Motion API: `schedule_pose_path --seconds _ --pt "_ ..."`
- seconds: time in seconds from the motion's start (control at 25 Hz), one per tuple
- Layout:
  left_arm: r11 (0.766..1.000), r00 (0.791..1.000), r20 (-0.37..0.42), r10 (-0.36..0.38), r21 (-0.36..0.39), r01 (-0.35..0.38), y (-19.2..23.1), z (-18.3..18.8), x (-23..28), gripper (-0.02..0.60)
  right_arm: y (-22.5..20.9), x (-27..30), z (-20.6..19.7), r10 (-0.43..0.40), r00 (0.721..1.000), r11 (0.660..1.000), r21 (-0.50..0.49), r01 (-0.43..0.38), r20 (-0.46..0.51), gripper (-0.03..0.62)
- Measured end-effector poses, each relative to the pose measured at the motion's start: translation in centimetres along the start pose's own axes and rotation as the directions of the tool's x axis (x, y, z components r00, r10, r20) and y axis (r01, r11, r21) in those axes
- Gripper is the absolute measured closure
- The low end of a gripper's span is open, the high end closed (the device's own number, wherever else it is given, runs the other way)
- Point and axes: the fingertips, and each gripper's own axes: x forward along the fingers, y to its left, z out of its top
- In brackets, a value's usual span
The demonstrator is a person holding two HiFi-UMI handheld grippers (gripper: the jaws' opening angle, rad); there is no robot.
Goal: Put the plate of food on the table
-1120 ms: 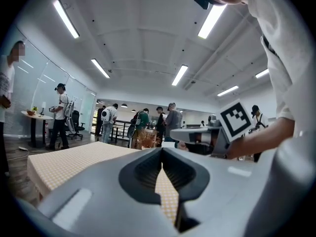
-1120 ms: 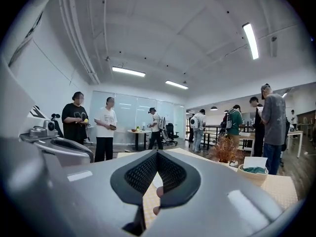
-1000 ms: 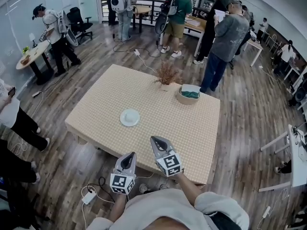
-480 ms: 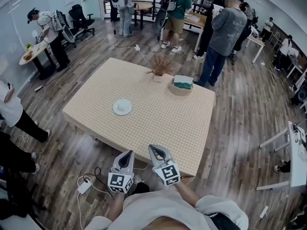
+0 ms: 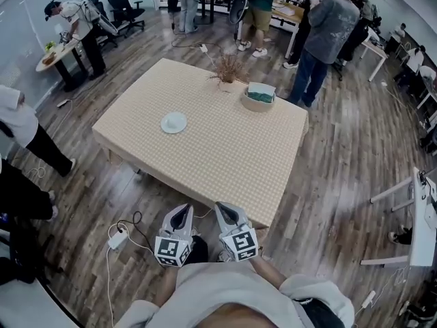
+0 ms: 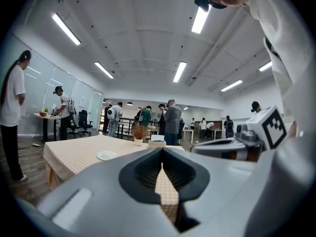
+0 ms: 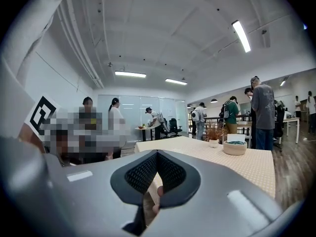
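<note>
Head view: left claw (image 5: 181,212) and right claw (image 5: 225,208) side by side, just off the near edge of the table (image 5: 225,162), both pointing toward it. Plate (image 5: 173,122) flat on the cloth, well ahead of both claws and a little left of the left one. Round, so no long axis and no heading; whether food sits on it, too small to tell. Bowl (image 5: 258,98) and dried plant (image 5: 227,67) farther ahead, right of the plate. Power strip (image 5: 117,238) on the floor, left of the left claw, shown only here.

Left gripper view: left claw (image 6: 161,153) with tips together, nothing between them. Plate (image 6: 106,155) ahead and to the left, seen edge-on as a thin flat disc. Plant (image 6: 138,132) and bowl (image 6: 157,143) beyond, nearly straight ahead. Other claw close on the right.

Right gripper view: right claw (image 7: 157,153) likewise closed and empty. Bowl (image 7: 234,147) and plant (image 7: 213,135) ahead to the right, no plate in this frame.
</note>
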Motion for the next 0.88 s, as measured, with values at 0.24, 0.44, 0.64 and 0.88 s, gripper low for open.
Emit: schedule_pose_path --seconds 0.24,0.44,0.64,0.88 --pt "1.0 1.0 0.017 0.022 0.009 -0.022 -0.6 0.0 -1.6 0.574 0.8 -0.5 -0.2 0.011 1.0 1.0 -0.012 -0.011 0.005 0.599" --pt "0.999 0.998 0.032 0.051 0.009 -0.052 -1.0 0.4 -2.7 0.574 1.3 -1.0 -0.2 0.026 1.0 0.999 -0.026 -0.025 0.005 0.599" --pt "0.998 0.997 0.042 0.062 0.009 -0.063 -0.8 0.4 -3.3 0.574 1.7 -0.8 -0.5 0.025 1.0 0.999 -0.029 -0.025 0.003 0.599" --pt "0.997 0.996 0.055 0.071 0.01 -0.072 -0.9 0.6 -3.3 0.574 1.9 -0.6 -0.4 0.041 0.999 0.998 -0.043 -0.041 0.003 0.599"
